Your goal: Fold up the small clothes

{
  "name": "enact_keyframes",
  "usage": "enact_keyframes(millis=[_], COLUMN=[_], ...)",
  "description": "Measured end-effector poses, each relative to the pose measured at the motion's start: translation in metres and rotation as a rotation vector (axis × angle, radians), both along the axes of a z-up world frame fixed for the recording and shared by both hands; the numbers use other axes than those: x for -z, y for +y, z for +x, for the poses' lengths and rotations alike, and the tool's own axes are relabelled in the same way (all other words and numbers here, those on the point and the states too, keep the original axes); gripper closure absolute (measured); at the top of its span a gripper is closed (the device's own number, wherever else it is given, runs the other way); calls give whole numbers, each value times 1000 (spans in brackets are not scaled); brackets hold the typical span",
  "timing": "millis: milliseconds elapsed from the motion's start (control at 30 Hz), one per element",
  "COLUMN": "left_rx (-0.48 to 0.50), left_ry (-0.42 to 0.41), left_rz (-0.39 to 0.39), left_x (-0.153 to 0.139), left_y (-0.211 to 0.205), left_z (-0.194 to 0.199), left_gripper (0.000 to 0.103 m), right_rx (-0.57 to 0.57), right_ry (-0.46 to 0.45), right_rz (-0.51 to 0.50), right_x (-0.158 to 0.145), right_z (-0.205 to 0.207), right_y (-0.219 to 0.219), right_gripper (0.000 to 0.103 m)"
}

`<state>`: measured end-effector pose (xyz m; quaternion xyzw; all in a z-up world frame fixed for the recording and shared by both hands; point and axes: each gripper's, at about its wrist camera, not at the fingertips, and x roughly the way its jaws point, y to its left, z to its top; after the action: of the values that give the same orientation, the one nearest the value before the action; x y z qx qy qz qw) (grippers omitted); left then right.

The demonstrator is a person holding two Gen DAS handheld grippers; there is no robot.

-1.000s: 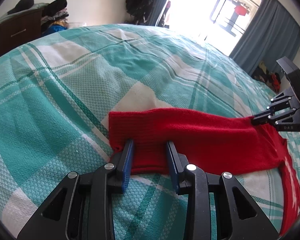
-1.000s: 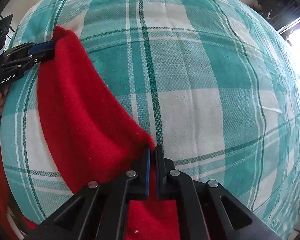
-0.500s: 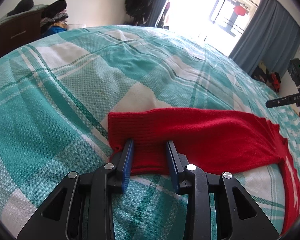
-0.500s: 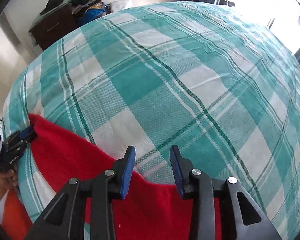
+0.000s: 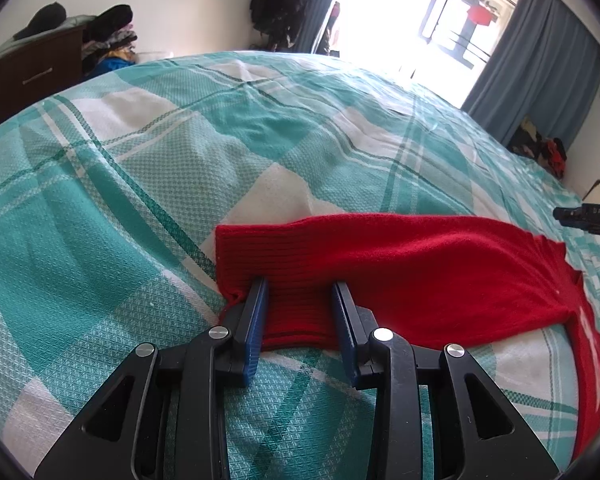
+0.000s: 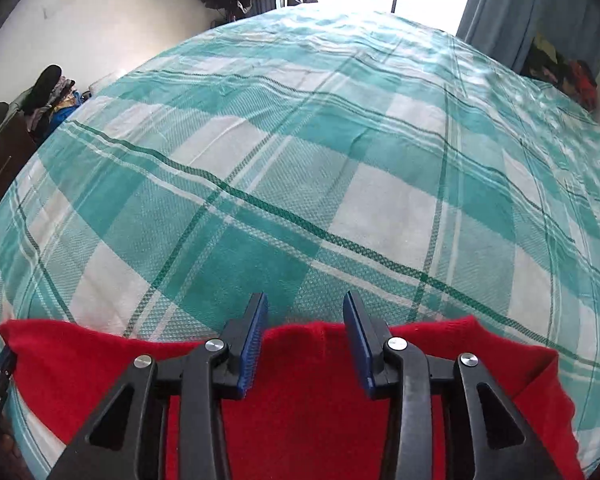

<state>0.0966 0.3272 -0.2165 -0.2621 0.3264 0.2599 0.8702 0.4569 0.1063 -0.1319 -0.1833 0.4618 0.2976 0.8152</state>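
Sweater (image 5: 420,272) cuff inside left hand-held gripper (image 5: 300,304).

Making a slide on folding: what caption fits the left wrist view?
Left gripper jaws straddle the cuff of a red sweater sleeve on a teal plaid bed.

**A bedroom at home**

I'm working over a bed (image 5: 180,184) spread with a teal-and-white plaid cover. Beyond it I see a dark wooden dresser (image 5: 36,68) heaped with clothes (image 5: 108,36), more garments hanging by the wall (image 5: 284,4), blue curtains (image 5: 540,64) and a bright glass balcony door (image 5: 420,20).
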Motion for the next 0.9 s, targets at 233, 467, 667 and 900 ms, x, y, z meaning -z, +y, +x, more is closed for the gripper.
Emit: enact_keyframes(millis=[233,467,667,900], left_rx=[-1,-1,-7,-47], left_ry=[14,62,194,117], left_rz=[23,81,110,185], left_x=[-1,-5,-23,-96], left_y=[-2,-10,-17,-68], left_z=[2,8,20,-3], left_gripper=[69,68,52,25], right_rx=[-115,33,249,408], right_ry=[-66,-7,-45,-161], right_rz=[149,13,87,195], right_x=[-44,32,24,10], right_z=[-109,-254,-299,-288], right_y=[-129,-306,-397,-442], right_gripper=[31,31,30,25])
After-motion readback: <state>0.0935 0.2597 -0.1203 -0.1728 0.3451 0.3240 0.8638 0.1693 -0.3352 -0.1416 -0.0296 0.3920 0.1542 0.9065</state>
